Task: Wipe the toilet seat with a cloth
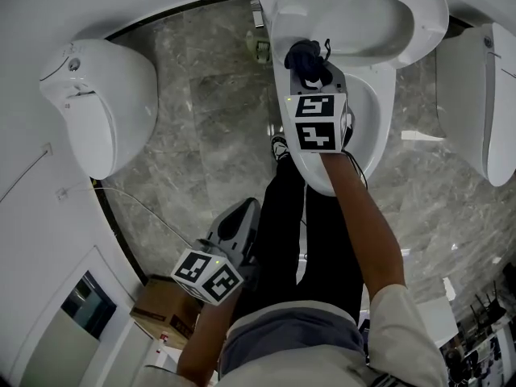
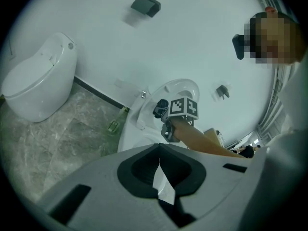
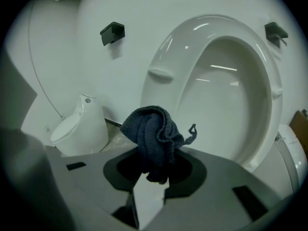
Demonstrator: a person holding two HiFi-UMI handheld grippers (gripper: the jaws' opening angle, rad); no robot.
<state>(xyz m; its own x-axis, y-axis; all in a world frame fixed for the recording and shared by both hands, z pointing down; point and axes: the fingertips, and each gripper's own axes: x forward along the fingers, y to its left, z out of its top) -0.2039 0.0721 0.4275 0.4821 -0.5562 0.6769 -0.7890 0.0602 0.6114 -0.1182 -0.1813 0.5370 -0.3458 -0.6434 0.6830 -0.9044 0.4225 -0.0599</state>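
The left tool (image 2: 159, 150) is closed, empty; the right tool (image 2: 166, 115) apparently holds a dark cloth (image 2: 160, 107).

Nubby dark terry cloth (image 3: 153, 138), glossy smooth white toilet seat (image 3: 179, 57), polished veined grey stone floor (image 1: 201, 111)

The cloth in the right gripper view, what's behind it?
Behind the cloth stands the raised seat, with the white wall beyond it. The cloth covers the seat's lower left edge, so that part cannot be seen.
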